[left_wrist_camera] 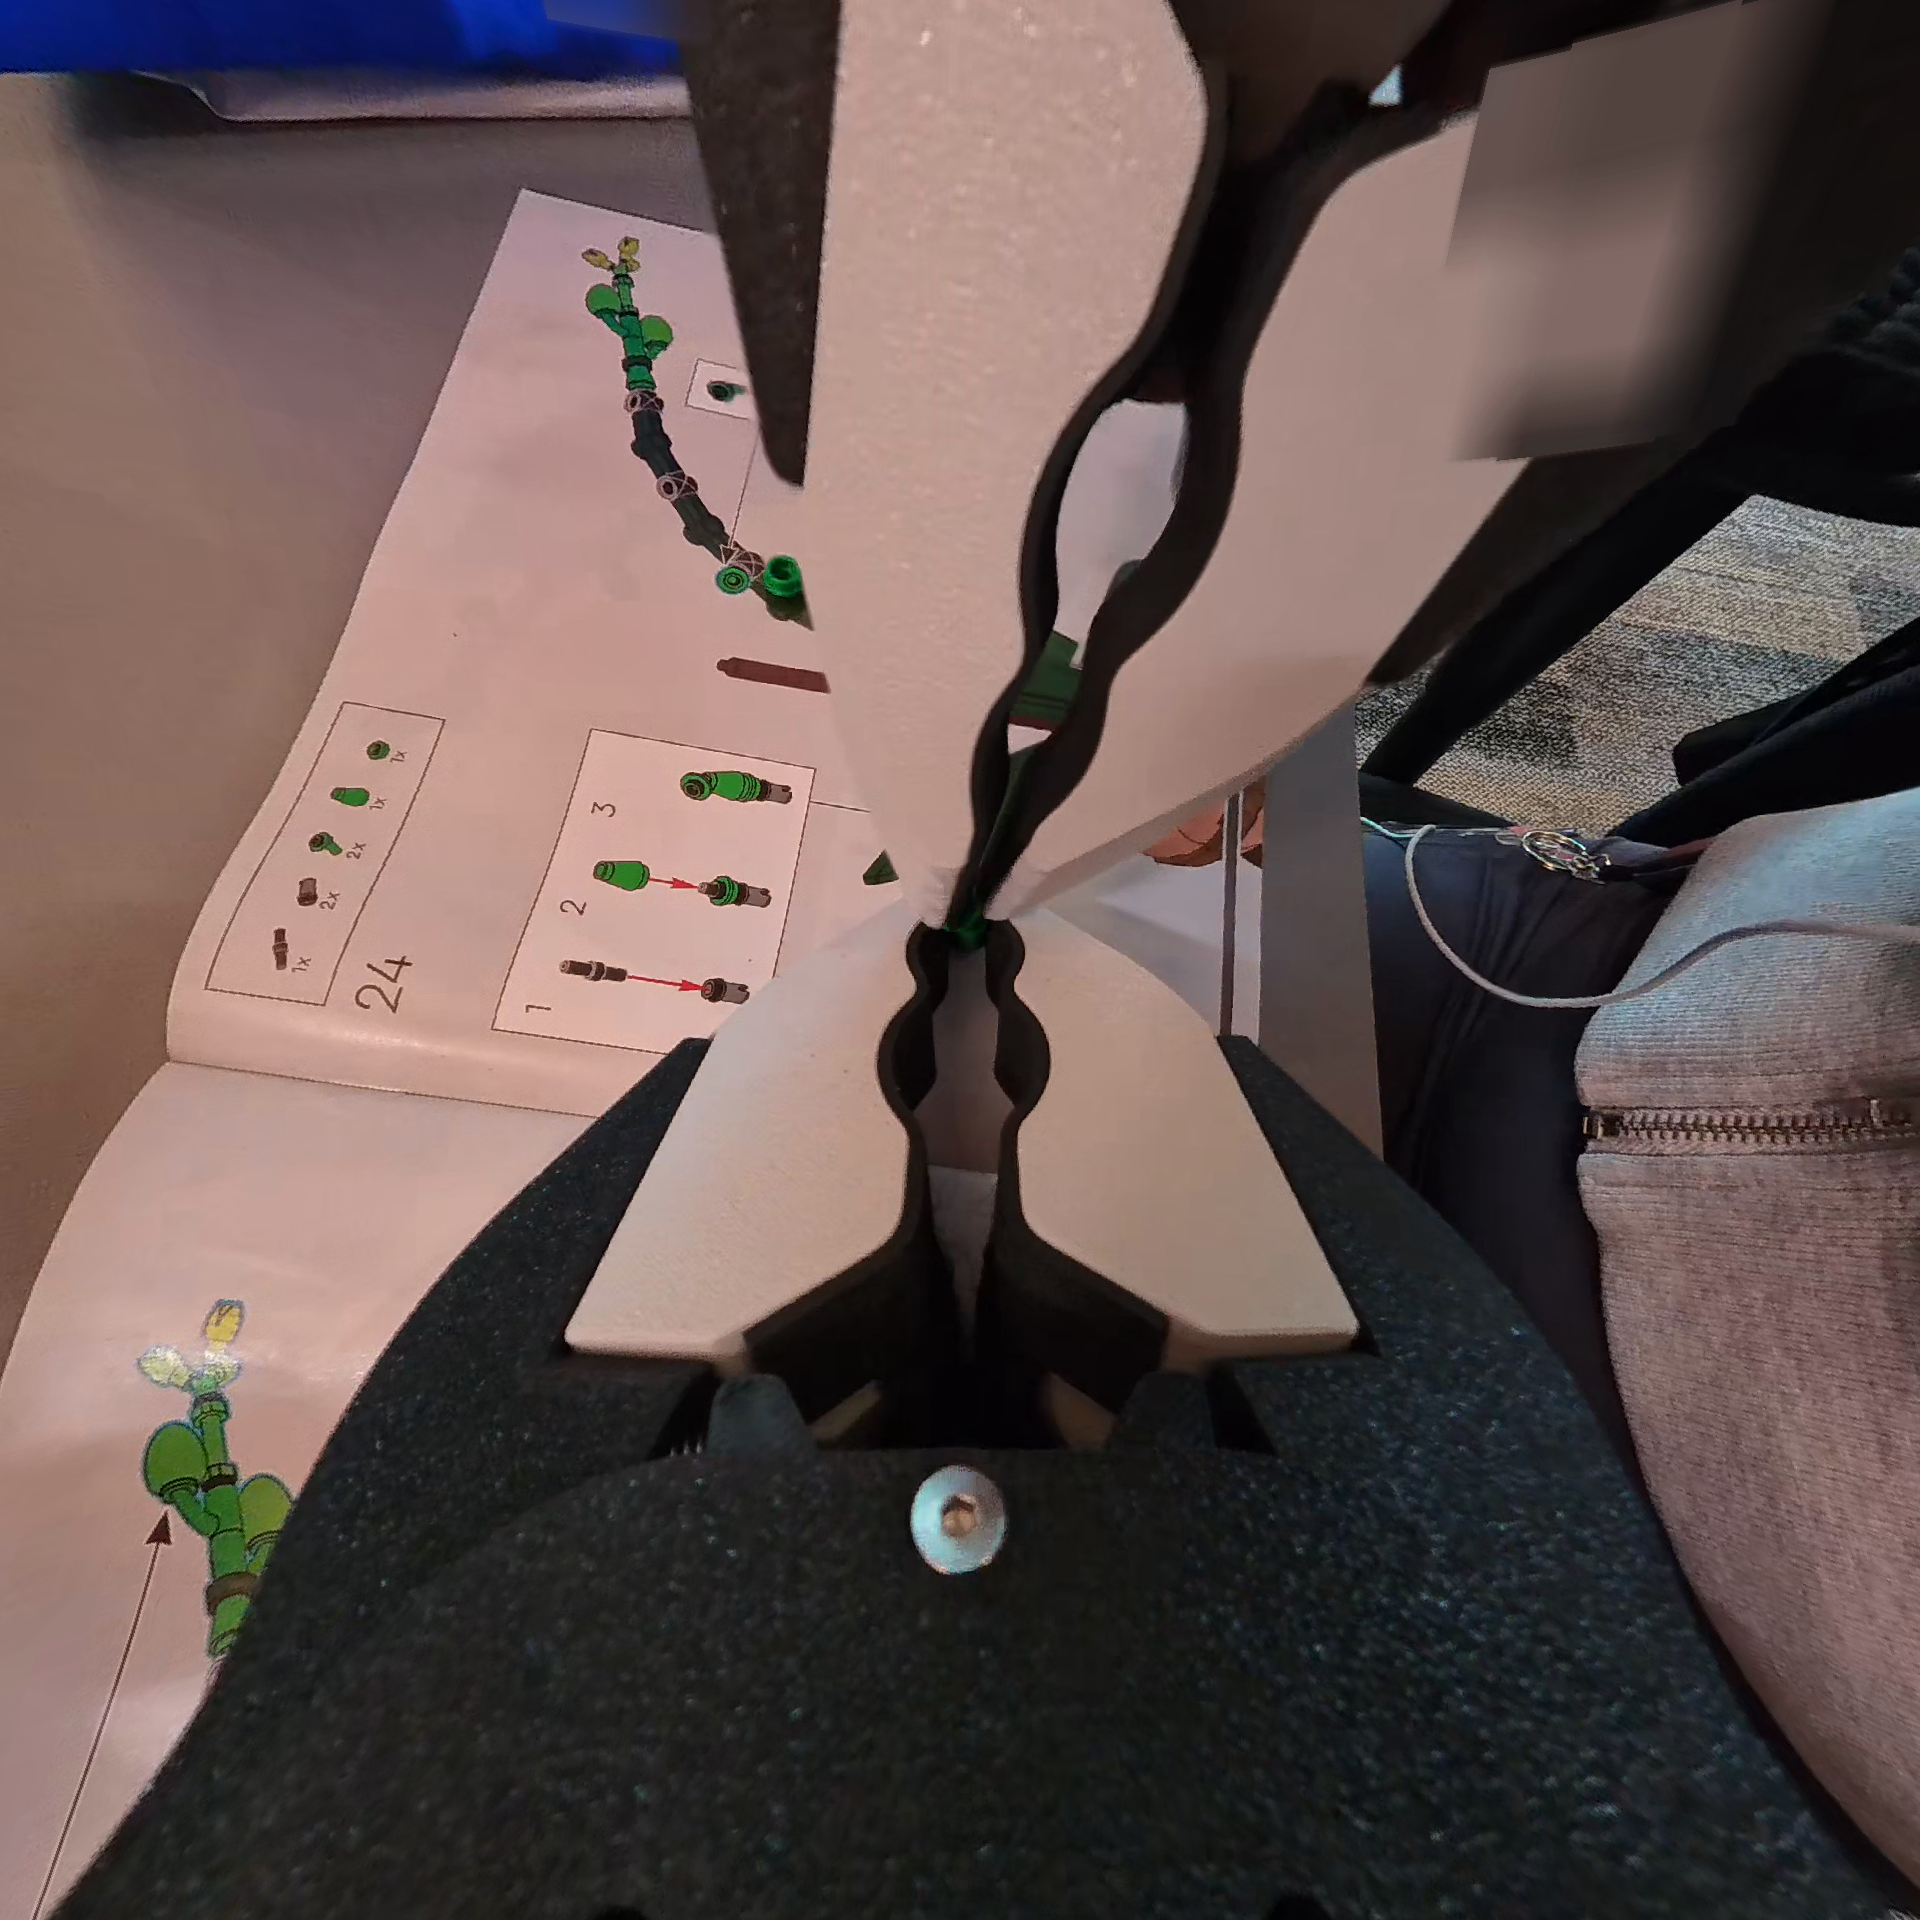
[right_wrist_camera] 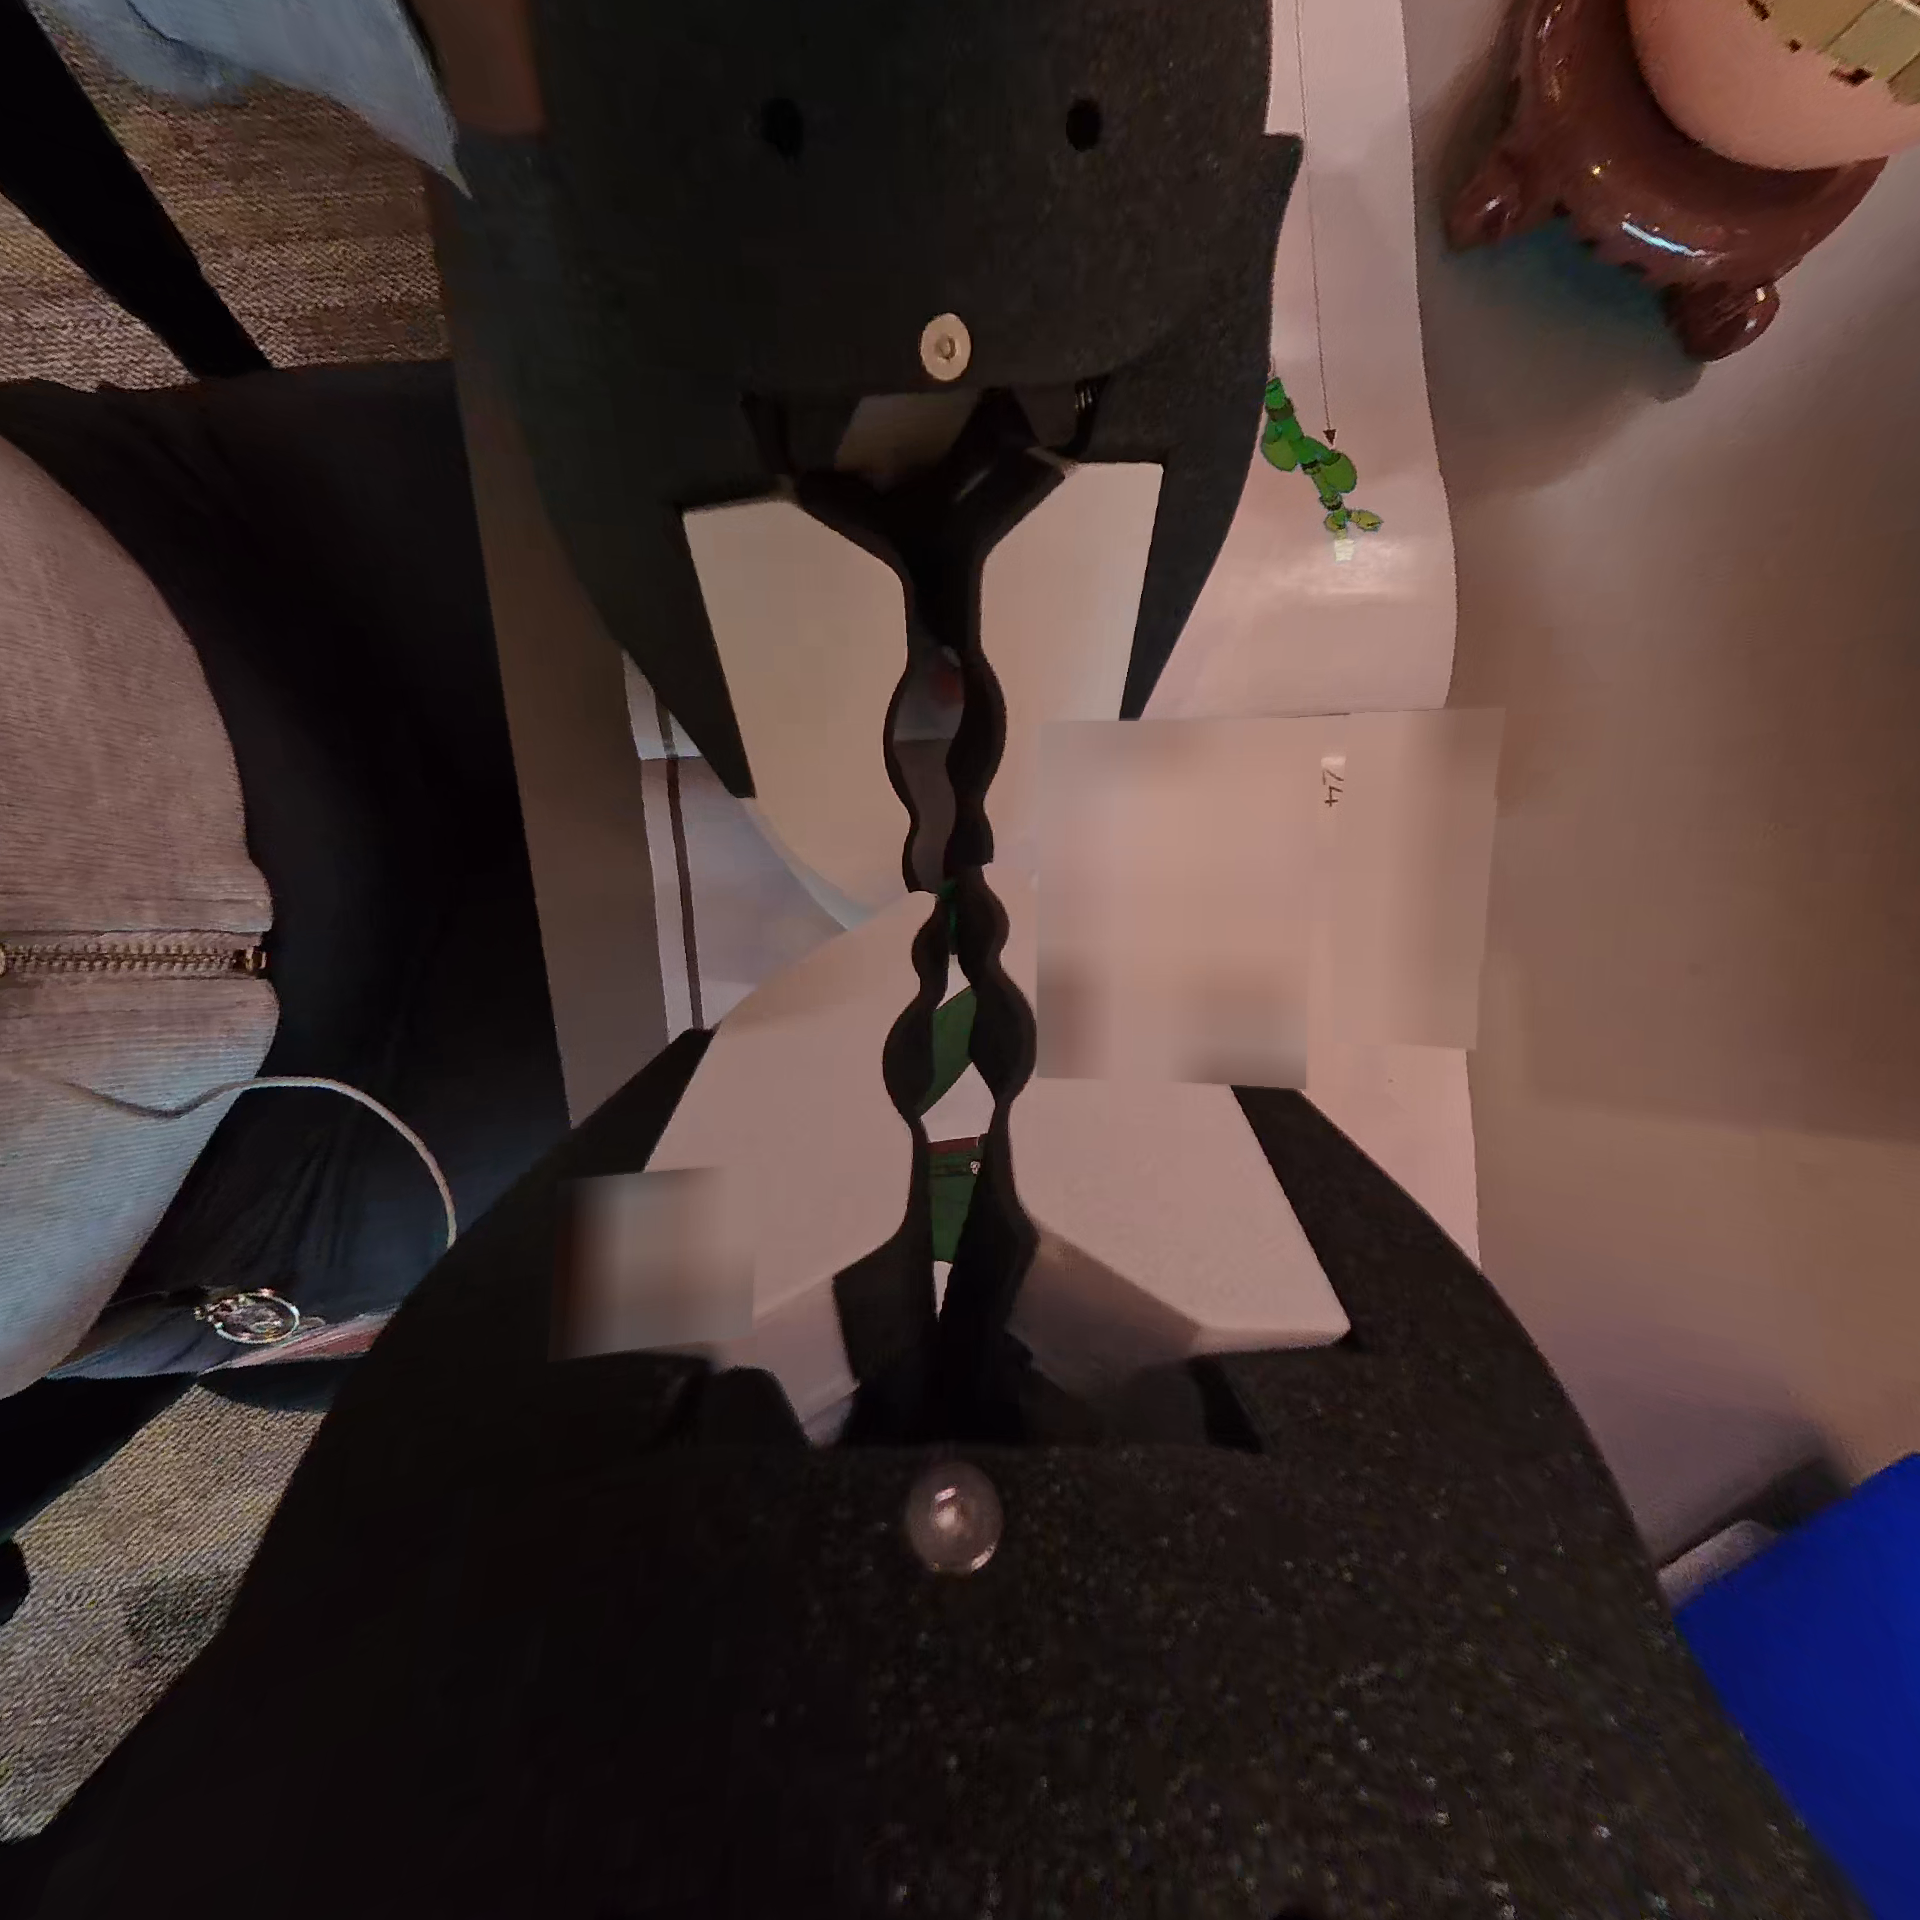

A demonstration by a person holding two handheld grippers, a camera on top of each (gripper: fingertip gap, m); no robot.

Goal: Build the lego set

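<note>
A pale table (left_wrist_camera: 187, 436) stands over mottled grey carpet (left_wrist_camera: 1704, 623), with black chair legs (left_wrist_camera: 1538, 623) beside.

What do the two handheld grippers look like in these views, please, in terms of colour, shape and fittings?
Both match: the left gripper and right gripper have a rough, speckled black body with a round silver screw on the midline. Each carries two broad, pale off-white fingers tapering to narrow tips, lined inside with wavy black rubber pads. No cables or markings show.
</note>
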